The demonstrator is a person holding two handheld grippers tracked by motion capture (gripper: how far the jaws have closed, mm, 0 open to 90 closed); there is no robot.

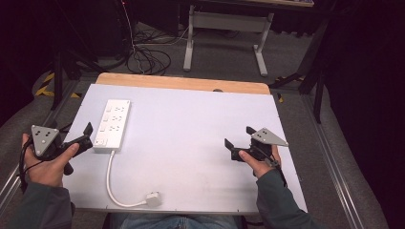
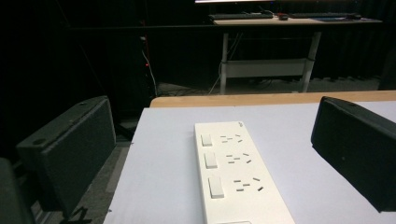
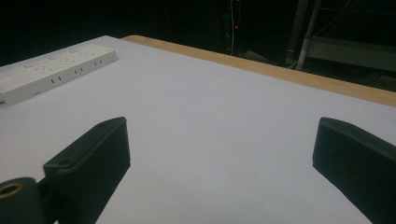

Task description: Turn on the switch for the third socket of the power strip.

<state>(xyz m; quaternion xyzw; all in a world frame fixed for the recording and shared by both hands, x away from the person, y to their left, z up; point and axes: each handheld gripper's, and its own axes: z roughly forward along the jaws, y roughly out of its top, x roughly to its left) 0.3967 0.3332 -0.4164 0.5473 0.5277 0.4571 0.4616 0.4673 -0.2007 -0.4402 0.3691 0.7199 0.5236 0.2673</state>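
Observation:
A white power strip lies on the left part of the white table top. Its white cable curls toward the near edge and ends in a white plug. My left gripper is open at the strip's near left end, over the table's left edge, holding nothing. In the left gripper view the strip runs away between the wide-apart fingers. My right gripper stands open over bare table at the right, and the strip lies far off to its left.
A wooden strip borders the table's far edge. Beyond it on the carpet stand a grey desk frame and loose cables. Metal rails run along both sides of the table.

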